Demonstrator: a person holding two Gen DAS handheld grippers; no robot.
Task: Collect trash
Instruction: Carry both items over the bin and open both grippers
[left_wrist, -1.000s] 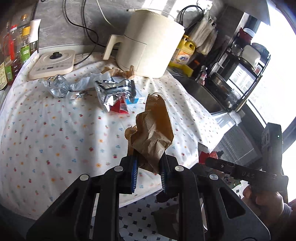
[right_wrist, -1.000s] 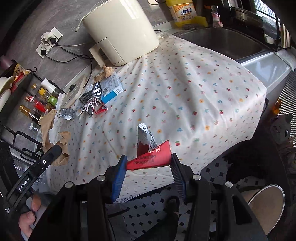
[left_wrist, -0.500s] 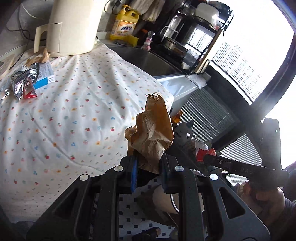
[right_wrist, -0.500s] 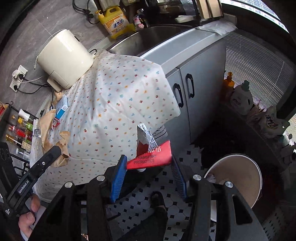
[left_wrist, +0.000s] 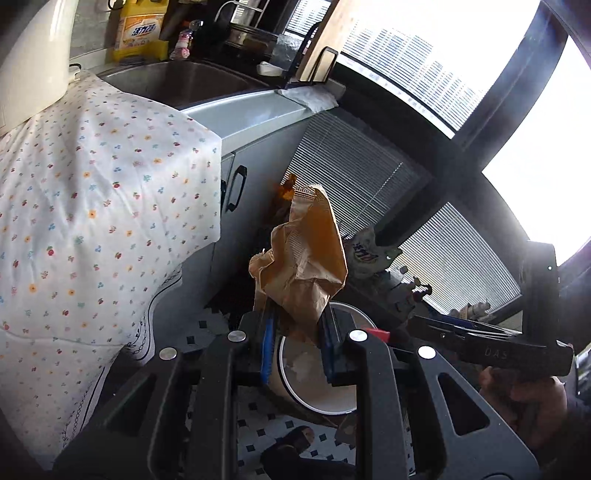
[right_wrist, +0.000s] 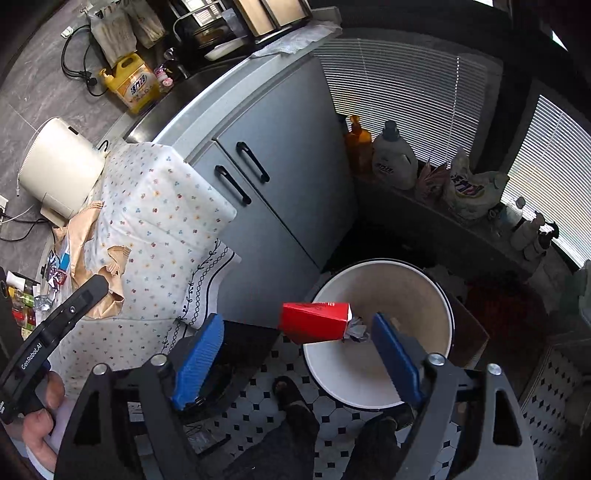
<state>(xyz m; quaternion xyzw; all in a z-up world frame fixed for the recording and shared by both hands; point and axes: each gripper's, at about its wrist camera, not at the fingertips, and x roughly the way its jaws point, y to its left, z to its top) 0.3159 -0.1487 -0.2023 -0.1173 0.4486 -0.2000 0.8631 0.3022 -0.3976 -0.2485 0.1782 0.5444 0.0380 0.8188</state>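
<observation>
Kitchen cabinets in grey with black handles fill the background, and a black-and-white tiled floor lies under both claws. Directly below and just ahead of the right gripper (right_wrist: 297, 356) stands a round white waste bin (right_wrist: 437, 295) with a pale inside. That claw's jaws are opening, already spread wide, and the red snack carton (right_wrist: 314, 322) with its crumpled foil end hangs free between the blue pads, touching neither, over the near rim of the bin; it looks to be dropping in. The left gripper (left_wrist: 297, 341) is narrow and clamped on a crumpled brown paper bag (left_wrist: 304, 258), which stands up out of the jaws and leans slightly away from the claw. Beneath and just beyond its fingertips the same bin shows, with some pale scraps on its bottom. To the left of both claws a flowered tablecloth (right_wrist: 159, 206) drapes over the counter edge. Far off to the left of the right claw, on that cloth, more rubbish waits: a torn brown paper sheet (right_wrist: 79, 236), silver foil wrappers (right_wrist: 40, 301) and a small blue-and-white box (right_wrist: 65, 258), near a cream air fryer (right_wrist: 59, 166). As a judgement, the task is somewhere in its middle: one carton is being released, the paper bag is poised over the bin but not yet let go, and several pieces on the counter remain to be fetched.
</observation>
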